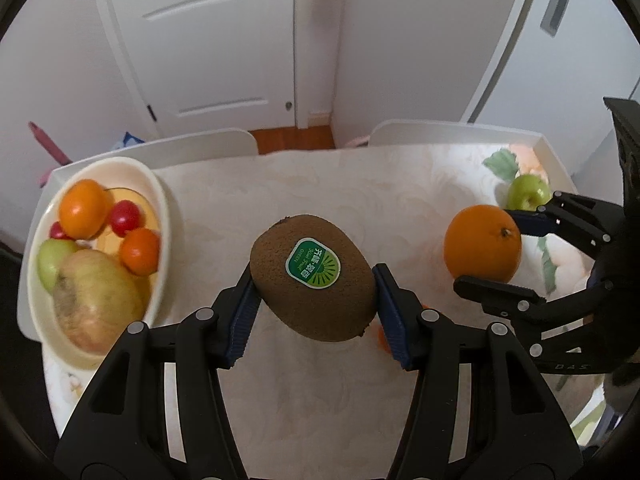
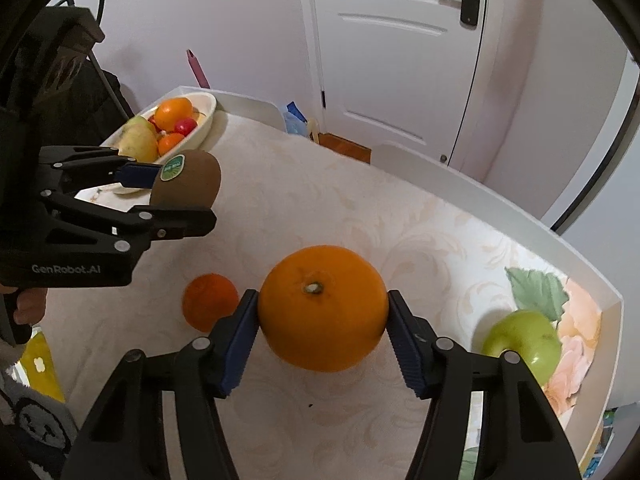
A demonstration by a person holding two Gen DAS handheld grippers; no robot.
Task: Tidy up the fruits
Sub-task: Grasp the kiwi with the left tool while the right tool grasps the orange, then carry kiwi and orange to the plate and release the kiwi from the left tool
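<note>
White door behind, the bowl (image 1: 160,216) of fruit is the landmark: left gripper (image 1: 314,292), clamped on the kiwi (image 1: 314,276), is nearer it than right gripper (image 2: 322,322), clamped on the orange (image 2: 322,308).

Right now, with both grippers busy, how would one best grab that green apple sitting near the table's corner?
Take the green apple across its round middle, coming down from above. It stands upright with its stem dimple facing up, so its sides bulge evenly for two pads. The table rim is close behind it, and the large orange is apart on the other side, so a top approach probably keeps clear.
</note>
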